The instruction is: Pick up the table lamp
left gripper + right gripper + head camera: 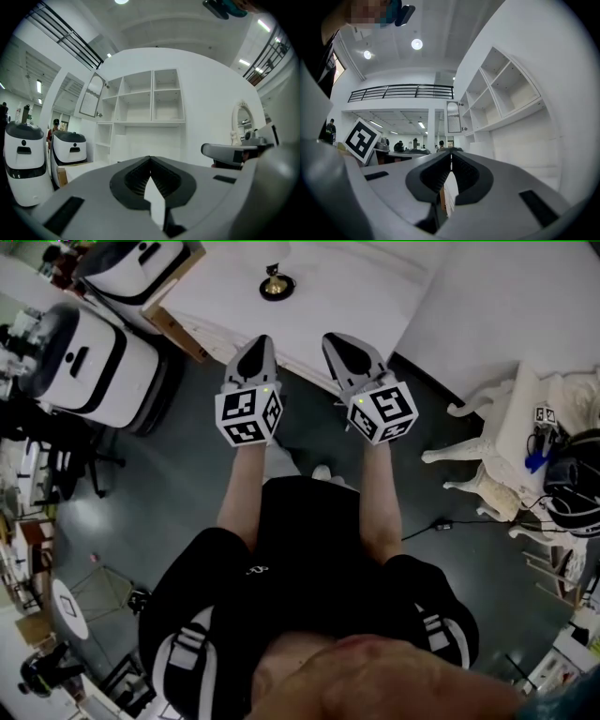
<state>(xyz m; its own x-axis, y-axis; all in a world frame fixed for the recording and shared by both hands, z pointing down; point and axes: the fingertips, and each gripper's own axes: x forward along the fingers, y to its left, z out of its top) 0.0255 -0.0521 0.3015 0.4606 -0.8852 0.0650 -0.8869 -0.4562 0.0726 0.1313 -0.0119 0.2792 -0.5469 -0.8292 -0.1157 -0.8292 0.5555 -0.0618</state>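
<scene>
Two claws point up-frame in the head view, side by side, their tips at the near edge of the white table (375,296). The left claw (260,343) is pressed shut with nothing in it, and the right claw (336,341) also has its jaws together and empty. What seems to be the table lamp (276,284), small, dark and brass-tinted, stands at top centre on the table, well ahead of both tips with bare tabletop between. White robots (89,357) crowd the table's left corner. Dark floor (450,474) lies open on the right up to white carved furniture (497,446).
</scene>
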